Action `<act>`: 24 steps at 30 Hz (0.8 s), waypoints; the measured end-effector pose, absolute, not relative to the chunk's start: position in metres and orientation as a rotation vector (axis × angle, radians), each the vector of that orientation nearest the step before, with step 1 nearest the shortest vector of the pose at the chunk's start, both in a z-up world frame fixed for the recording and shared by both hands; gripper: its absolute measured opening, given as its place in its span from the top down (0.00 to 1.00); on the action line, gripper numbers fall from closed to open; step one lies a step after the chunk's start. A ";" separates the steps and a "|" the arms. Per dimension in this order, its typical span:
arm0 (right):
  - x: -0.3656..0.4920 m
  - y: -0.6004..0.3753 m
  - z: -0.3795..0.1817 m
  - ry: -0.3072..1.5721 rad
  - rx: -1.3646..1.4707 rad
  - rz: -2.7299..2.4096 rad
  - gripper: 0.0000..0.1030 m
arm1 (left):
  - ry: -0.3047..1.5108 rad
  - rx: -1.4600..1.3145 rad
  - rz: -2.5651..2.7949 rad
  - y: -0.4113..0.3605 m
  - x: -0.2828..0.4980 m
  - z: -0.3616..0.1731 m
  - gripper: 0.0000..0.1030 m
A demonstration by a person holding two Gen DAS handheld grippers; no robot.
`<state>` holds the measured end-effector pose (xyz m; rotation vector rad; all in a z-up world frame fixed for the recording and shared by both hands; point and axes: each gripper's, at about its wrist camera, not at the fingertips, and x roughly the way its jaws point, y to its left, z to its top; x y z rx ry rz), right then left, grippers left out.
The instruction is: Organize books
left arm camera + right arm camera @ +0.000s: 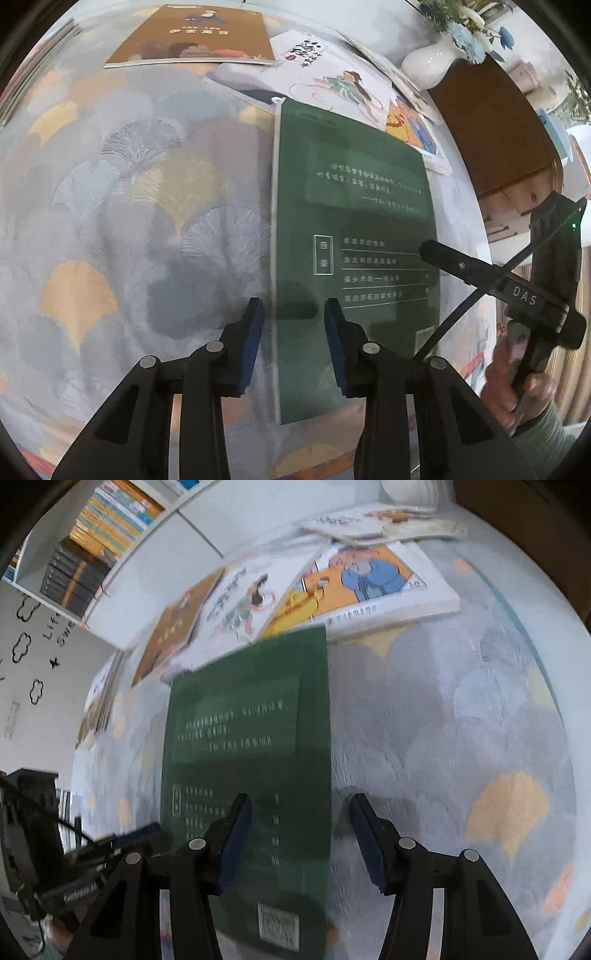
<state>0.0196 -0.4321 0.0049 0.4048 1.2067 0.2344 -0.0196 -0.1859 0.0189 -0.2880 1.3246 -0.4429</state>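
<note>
Flat dark-green softcover book (pixel 354 236) lies on fan-patterned tablecloth (pixel 129 206); left gripper (pixel 294 314) and right gripper (pixel 301 812) straddle its side edges, both parted, unclamped.

- The left gripper (pixel 294 314) tilts steeply down, its two blue-padded fingers (pixel 254 332) standing apart with a clear gap and nothing pressed between the pads.
- In the left wrist view the right gripper (pixel 428 251) reaches in from the right edge, one slim black finger stretching leftward.
- A hand (pixel 517 391) wraps around that gripper's black handle low on the right, a grey-green sleeve behind it.
- The right gripper (pixel 301 823) also angles downward, jaws parted wider than the left pair, blue pads (pixel 236 843) facing each other and gripping nothing.
- At the lower left of the right wrist view, the left gripper (pixel 144 830) shows, blurred and dark.
</note>
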 end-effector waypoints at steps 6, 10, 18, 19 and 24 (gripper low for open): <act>0.014 -0.440 0.017 1.198 0.516 0.330 0.46 | 1.299 -0.290 -0.418 -0.194 -0.025 0.018 0.71; 0.010 -0.448 0.043 1.142 0.688 0.468 0.46 | 1.294 -0.344 -0.409 -0.184 -0.030 0.017 0.71; 0.019 -0.380 0.109 1.052 0.596 0.656 0.46 | 1.189 -0.541 -0.260 -0.097 -0.054 0.051 0.71; 0.020 -0.364 0.118 1.044 0.573 0.683 0.46 | 1.167 -0.556 -0.226 -0.078 -0.059 0.058 0.71; 0.019 -0.297 0.132 1.060 0.515 0.828 0.46 | 1.081 -0.548 -0.044 -0.005 -0.081 0.082 0.71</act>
